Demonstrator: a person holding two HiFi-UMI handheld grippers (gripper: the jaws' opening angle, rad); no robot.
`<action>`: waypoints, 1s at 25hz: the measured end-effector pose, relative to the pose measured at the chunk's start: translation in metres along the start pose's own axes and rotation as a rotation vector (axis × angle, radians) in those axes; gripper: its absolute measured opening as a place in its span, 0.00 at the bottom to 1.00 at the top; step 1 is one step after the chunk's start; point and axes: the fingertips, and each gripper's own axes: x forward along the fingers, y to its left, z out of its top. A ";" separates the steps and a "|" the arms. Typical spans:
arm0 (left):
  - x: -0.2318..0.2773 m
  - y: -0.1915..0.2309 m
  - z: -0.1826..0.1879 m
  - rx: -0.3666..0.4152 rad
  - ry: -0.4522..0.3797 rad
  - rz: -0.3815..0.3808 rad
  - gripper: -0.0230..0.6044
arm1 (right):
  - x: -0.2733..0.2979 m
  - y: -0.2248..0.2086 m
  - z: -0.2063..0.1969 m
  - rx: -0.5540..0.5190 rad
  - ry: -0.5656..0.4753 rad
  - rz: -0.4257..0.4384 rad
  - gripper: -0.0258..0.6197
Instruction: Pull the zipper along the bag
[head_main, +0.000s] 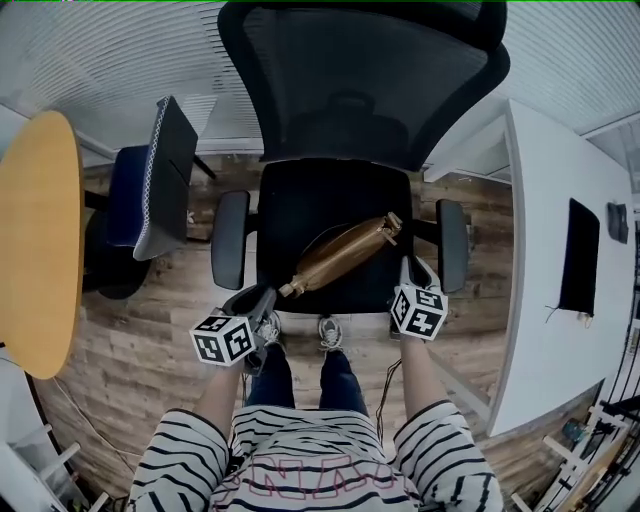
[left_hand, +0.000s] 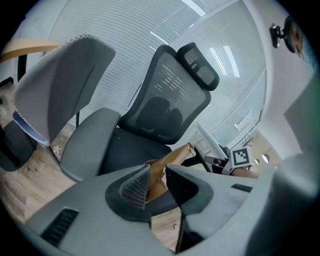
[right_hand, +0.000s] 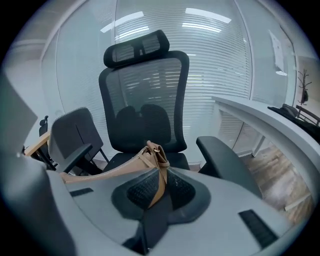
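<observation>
The black office chair (head_main: 340, 90) fills the middle of the head view and stands on a wooden floor (head_main: 150, 330). To its right runs a long white surface (head_main: 545, 330) with a flat dark slab lying on it. Well off to the chair's left is a round yellow surface (head_main: 40, 240). Between that and the chair stands a second chair (head_main: 165, 170) with a grey back and a blue seat. In front of the chair is the person, in a striped top (head_main: 300, 470).

The tan bag (head_main: 335, 258) lies slantwise on the chair's seat (head_main: 300, 215). One end is at the seat's front edge and the other points toward the right armrest.

The left tongs (left_hand: 157, 179) reach in at the front-left corner of the seat. Their jaws stand apart with the bag's near end in the gap — it seems to sit loose there rather than pinched, though the angle is poor.

The right tongs (right_hand: 160, 187) come in beside the right armrest. Their jaws are closed together on a tan strap (right_hand: 161, 175) — it hangs from a small metal ring at the bag's far end. From that end the zipper (right_hand: 105, 169) runs along the bag's top edge, away toward the seat's front.
</observation>
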 end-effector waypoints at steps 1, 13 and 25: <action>-0.002 -0.002 0.006 0.013 -0.006 -0.003 0.16 | -0.007 -0.001 0.002 0.017 -0.010 -0.007 0.10; -0.051 -0.079 0.100 0.337 -0.154 -0.060 0.15 | -0.116 0.046 0.046 0.150 -0.200 0.080 0.10; -0.100 -0.156 0.129 0.511 -0.209 -0.204 0.09 | -0.223 0.075 0.094 0.154 -0.405 0.094 0.09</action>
